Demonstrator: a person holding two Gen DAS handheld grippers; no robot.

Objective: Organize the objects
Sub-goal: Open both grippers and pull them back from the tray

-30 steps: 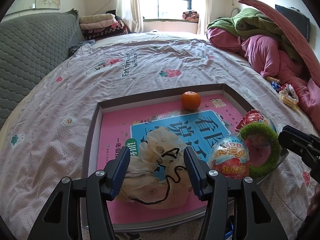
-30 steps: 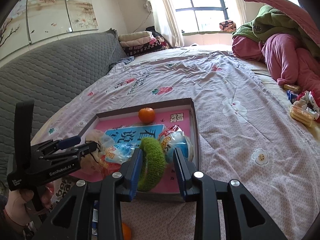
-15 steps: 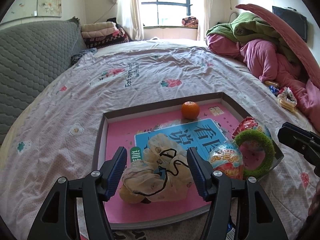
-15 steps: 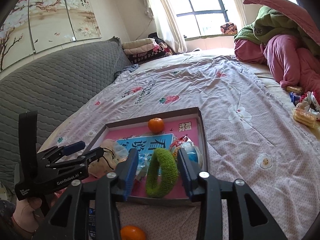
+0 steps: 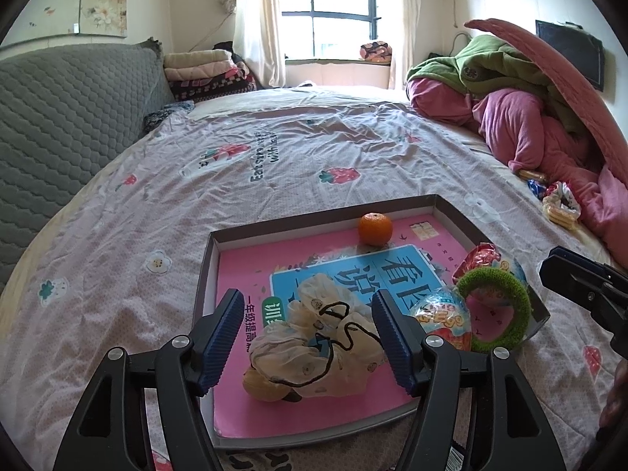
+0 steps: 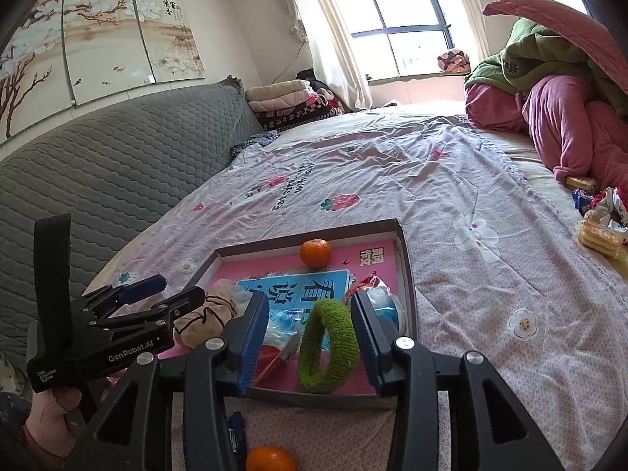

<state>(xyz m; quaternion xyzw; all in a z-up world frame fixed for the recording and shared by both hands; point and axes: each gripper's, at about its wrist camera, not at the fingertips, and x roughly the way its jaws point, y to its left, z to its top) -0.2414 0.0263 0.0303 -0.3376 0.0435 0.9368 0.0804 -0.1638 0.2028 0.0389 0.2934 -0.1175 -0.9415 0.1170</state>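
I see the left hand-held gripper (image 5: 306, 341) opening wider than a second ago, cloth pouch (image 5: 314, 349) lying free between its pads in the tray (image 5: 451, 212). Right hand-held gripper (image 6: 310, 337) also opening, releasing the green ring (image 6: 327, 347).

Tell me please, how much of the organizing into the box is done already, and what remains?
Done: the box holds an orange, a cream drawstring pouch, snack packets and a green fuzzy ring. In hand: nothing; the left gripper and right gripper are opening around the pouch and ring. Left: a second orange lies outside, plus wrapped snacks further off.
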